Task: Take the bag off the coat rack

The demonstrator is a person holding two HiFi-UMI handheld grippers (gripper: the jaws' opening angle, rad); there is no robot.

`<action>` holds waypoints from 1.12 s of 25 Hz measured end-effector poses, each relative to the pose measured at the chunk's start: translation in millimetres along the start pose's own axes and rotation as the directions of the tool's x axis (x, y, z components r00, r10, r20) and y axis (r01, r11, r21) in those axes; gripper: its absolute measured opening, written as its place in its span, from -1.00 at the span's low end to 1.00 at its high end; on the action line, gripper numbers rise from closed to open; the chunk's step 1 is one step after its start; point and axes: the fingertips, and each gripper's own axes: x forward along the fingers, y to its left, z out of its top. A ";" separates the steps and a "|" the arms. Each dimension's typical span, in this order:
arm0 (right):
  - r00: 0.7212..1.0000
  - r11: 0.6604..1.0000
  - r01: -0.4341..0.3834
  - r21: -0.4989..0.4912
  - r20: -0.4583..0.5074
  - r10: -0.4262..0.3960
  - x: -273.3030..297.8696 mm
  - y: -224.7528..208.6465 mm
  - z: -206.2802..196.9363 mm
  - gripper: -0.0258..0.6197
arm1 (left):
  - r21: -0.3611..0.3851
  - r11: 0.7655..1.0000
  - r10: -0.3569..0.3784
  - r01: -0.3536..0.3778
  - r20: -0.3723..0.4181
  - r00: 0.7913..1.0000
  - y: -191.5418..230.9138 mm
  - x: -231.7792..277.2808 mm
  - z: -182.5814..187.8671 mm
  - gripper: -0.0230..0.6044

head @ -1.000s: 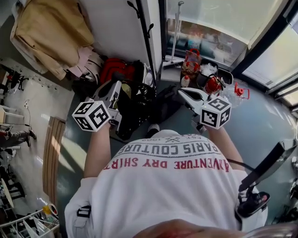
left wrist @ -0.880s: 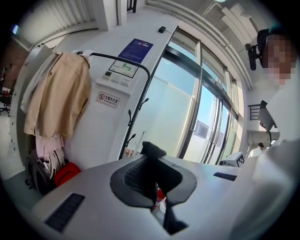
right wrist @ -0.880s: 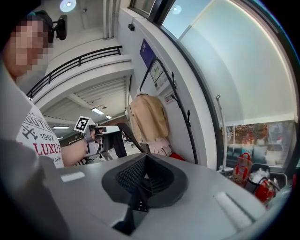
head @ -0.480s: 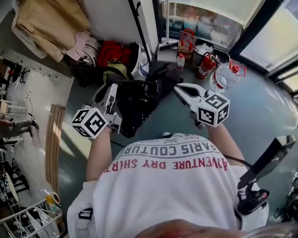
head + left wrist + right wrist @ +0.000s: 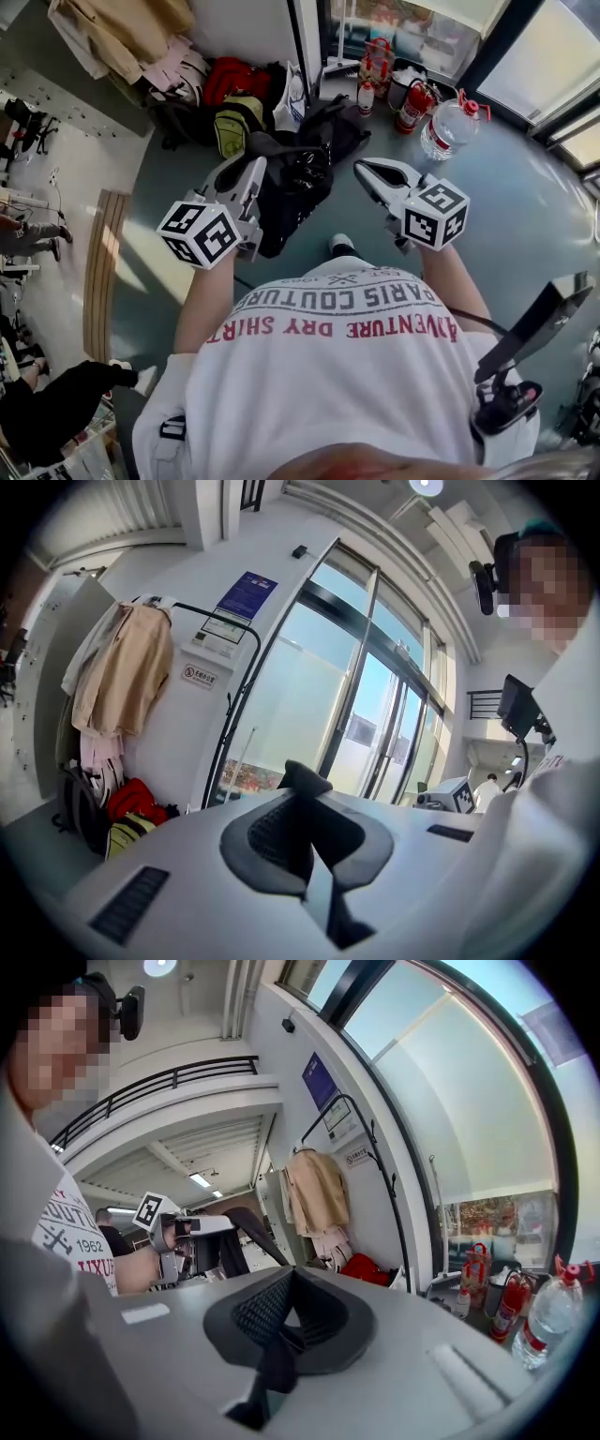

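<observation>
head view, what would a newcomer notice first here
First the black bag hanging mid-frame, its straps clamped in the left gripper and the right gripper. Beyond it, a red extinguisher and a clear bottle stand by the window at top right. A beige coat hangs at top left.

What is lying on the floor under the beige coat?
A red bag, a yellow-green bag and a black backpack lie there. Whatever is beneath them is covered.
</observation>
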 end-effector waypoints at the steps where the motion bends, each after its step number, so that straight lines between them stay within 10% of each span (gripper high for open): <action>1: 1.000 1.000 0.005 0.000 0.005 -0.005 -4.0 18.5 -4.7 -0.92 | 0.006 1.000 -0.008 0.008 -0.007 1.000 -6.2 -15.5 -3.6 -0.90; 12: 0.999 0.999 -0.014 -0.051 0.029 0.016 -39.8 194.8 -16.5 -0.92 | -0.003 1.000 -0.028 0.028 -0.059 0.998 -49.2 -171.5 -18.8 -0.90; 28: 0.997 0.991 -0.077 -0.114 0.015 0.079 -53.9 262.0 -26.5 -0.92 | 0.026 0.999 -0.019 0.019 -0.019 1.000 -82.4 -260.8 -22.7 -0.90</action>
